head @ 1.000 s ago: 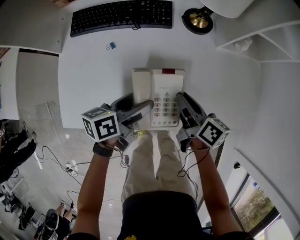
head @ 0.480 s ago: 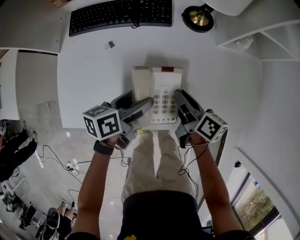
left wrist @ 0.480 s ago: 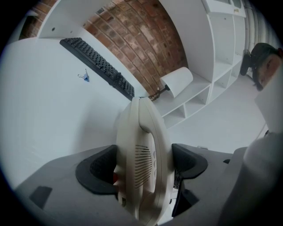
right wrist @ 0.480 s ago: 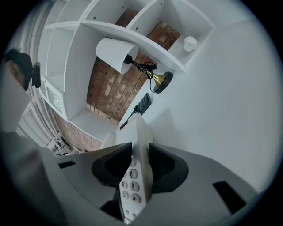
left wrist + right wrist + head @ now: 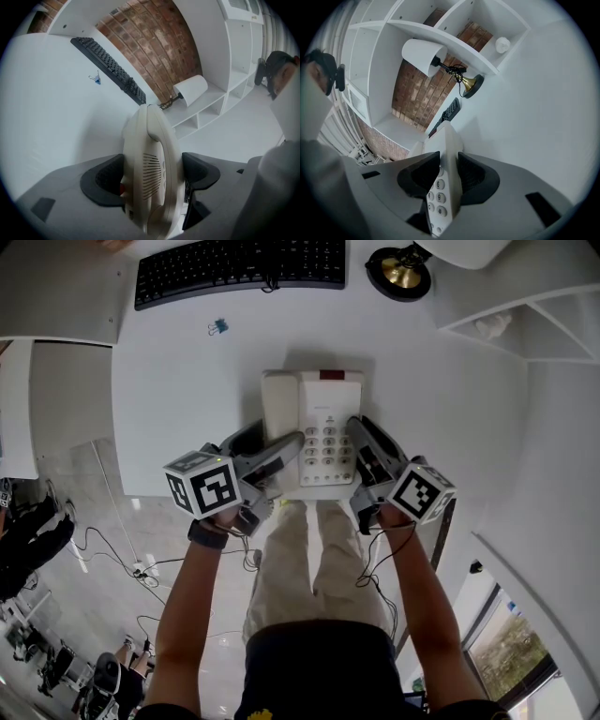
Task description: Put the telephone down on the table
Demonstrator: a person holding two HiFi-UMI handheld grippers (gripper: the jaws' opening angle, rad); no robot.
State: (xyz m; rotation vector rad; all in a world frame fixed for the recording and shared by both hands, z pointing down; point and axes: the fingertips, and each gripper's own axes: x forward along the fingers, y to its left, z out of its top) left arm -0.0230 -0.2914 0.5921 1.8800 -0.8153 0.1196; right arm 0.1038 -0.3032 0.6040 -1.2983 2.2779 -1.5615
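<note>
A cream telephone (image 5: 314, 432), handset on its left and keypad on its right, sits low over the white table (image 5: 178, 409) near the front edge; I cannot tell whether it touches the top. My left gripper (image 5: 284, 454) is shut on the handset side. In the left gripper view both black pads press the telephone (image 5: 152, 159) between the jaws of the left gripper (image 5: 151, 174). My right gripper (image 5: 359, 448) is shut on the keypad side. In the right gripper view the thin right edge of the telephone (image 5: 449, 140), number keys showing, is clamped by the right gripper (image 5: 446, 176).
A black keyboard (image 5: 239, 273) lies at the table's far side, with a small blue binder clip (image 5: 217, 326) in front of it. A lamp with a brass base (image 5: 400, 273) stands at the back right, and white shelves (image 5: 506, 315) rise on the right.
</note>
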